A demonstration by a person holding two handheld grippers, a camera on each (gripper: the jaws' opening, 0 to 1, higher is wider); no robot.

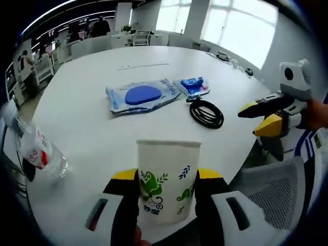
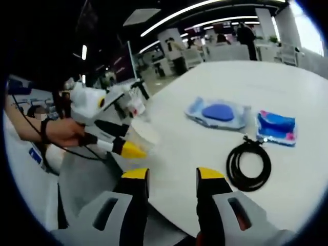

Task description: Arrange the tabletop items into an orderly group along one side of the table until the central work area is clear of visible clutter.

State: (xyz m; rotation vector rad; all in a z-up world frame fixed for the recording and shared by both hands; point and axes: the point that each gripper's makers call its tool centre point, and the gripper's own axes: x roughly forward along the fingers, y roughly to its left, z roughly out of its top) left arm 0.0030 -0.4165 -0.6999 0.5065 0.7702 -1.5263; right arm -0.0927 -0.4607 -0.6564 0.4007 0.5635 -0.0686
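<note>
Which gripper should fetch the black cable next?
Right, probably. The right gripper is open and empty, with the cable close ahead. The left gripper is shut on the cup.

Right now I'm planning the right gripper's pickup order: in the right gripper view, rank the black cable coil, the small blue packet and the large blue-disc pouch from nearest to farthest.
1. Black cable coil, just ahead, to the right gripper's right.
2. Small blue packet, beyond the coil.
3. Large blue-disc pouch, farther back toward the middle; close to the packet's range, so these two are nearly tied.
</note>
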